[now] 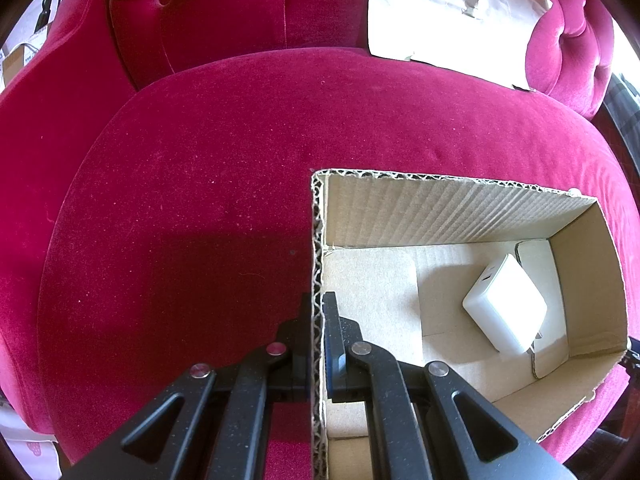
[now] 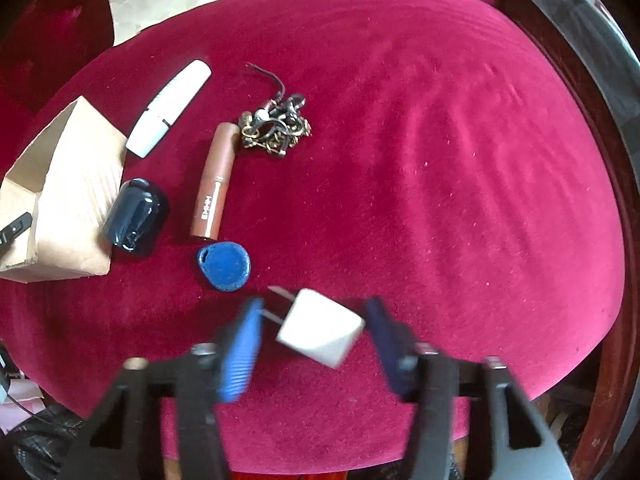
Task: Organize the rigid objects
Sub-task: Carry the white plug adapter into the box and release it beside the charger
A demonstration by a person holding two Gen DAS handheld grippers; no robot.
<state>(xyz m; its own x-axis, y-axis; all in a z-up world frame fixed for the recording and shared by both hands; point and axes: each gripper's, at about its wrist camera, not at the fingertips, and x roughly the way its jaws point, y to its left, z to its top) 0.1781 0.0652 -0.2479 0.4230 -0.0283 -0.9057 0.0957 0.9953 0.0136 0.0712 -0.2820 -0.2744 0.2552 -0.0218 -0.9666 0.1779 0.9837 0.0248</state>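
Left wrist: I keep my left gripper (image 1: pixel 318 344) clamped on the open brown cardboard box's (image 1: pixel 460 216) wall, steadying it; one white charger (image 1: pixel 505 309) lies inside.

Right wrist: my right gripper (image 2: pixel 314 334) half-open, straddles a white two-prong plug cube (image 2: pixel 320 332), right of the box, pads not yet touching.

cushion (image 2: pixel 440 160): we see crimson velvet
box (image 1: pixel 460 208): plain tan, ribbed
charger (image 2: pixel 320 332): white
tag (image 2: pixel 224 266): blue
tube (image 2: pixel 214 184): brown

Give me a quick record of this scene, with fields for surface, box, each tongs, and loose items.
surface: red velvet seat
box: cardboard box, white charger inside
left tongs: shut on box wall
right tongs: open around small white plug, pads apart from it
loose items: blue tag, brown tube, dark case, white tube, chain tangle
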